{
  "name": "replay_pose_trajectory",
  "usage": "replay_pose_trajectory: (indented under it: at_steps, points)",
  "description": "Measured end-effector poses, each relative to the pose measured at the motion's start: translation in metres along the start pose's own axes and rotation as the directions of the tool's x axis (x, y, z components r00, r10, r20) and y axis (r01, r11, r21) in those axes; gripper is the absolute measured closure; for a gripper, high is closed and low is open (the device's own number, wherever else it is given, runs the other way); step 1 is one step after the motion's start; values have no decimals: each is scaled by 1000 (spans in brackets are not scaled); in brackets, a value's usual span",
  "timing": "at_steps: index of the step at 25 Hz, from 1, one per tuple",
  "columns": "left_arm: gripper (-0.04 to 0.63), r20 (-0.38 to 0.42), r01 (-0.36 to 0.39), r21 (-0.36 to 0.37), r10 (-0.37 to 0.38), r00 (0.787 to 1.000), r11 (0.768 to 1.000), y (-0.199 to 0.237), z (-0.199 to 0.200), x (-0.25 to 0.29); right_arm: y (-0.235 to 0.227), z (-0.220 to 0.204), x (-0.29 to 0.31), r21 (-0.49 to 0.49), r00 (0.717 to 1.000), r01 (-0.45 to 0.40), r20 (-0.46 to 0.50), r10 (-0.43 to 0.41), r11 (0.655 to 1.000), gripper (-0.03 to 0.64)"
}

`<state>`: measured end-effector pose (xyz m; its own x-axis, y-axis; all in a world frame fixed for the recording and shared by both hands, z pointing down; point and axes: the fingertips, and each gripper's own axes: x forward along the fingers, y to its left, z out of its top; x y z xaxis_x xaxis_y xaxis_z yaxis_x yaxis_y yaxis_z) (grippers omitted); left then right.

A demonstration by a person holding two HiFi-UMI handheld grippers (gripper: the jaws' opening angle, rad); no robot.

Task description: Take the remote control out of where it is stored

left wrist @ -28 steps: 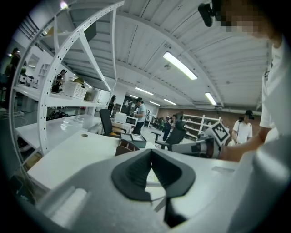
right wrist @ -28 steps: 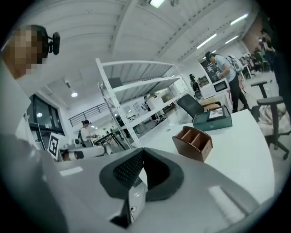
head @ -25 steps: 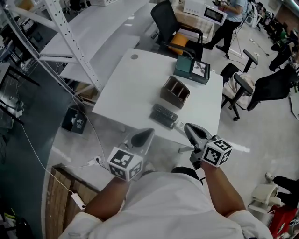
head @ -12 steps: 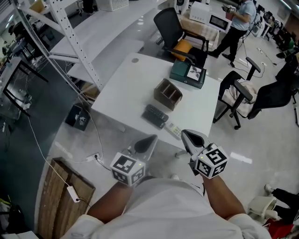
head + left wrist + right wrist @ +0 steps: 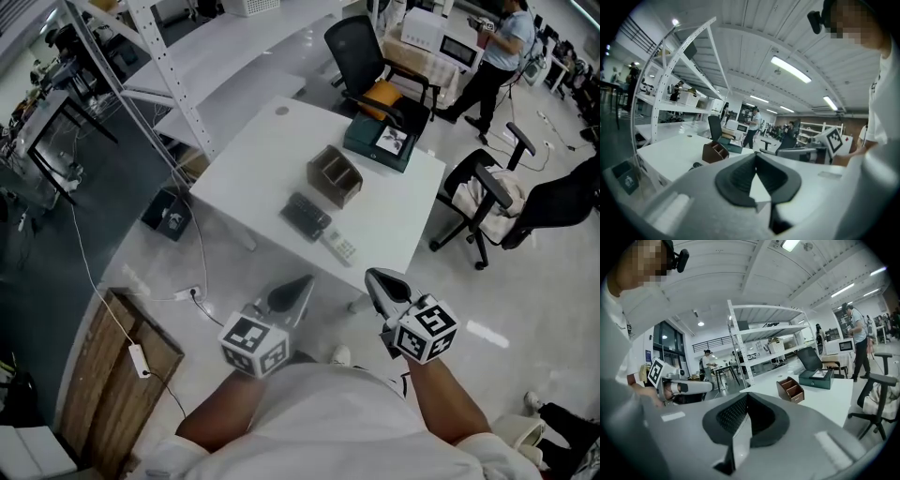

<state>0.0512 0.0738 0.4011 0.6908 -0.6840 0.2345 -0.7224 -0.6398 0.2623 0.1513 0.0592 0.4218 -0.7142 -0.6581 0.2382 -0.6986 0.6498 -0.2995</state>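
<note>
Both the left hand-held gripper point(image 5: 291, 291) and right hand-held gripper point(image 5: 380, 281) are hovering closed, empty; well ahead, a slim white remote control point(image 5: 339, 247) is lying on the bench point(image 5: 253, 159), showing only in head view.

White surface, four things and a cable cap

The white surface point(image 5: 262, 173) stands on a pale glossy floor point(image 5: 169, 281). A brown organiser point(image 5: 335, 175) with open, divided compartments sits about mid-surface. Nearer lies a black remote point(image 5: 306, 216), and just beside it, closest to the near edge, a white remote point(image 5: 339, 247). A dark green case point(image 5: 380, 141) rests flat at the far right corner. A round grey cap point(image 5: 282, 111) sits towards the far left corner.
</note>
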Motion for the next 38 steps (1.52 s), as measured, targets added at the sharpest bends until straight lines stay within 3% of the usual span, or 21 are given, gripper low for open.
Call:
replay_pose_trajectory:
  at_steps: [8, 23, 38]
  points:
    - [592, -14, -17, 4, 17, 1000, 1000, -9, -5, -6, 1, -7, -19, 12, 1000, 12, 6, -12, 1000, 612]
    - [592, -29, 38, 69, -36, 999, 997, 33, 12, -24, 22, 0, 16, 7, 996, 89, 6, -89, 996, 612]
    - [592, -40, 44, 51, -42, 998, 998, 61, 11, -35, 30, -5, 40, -11, 991, 126, -32, -126, 992, 612]
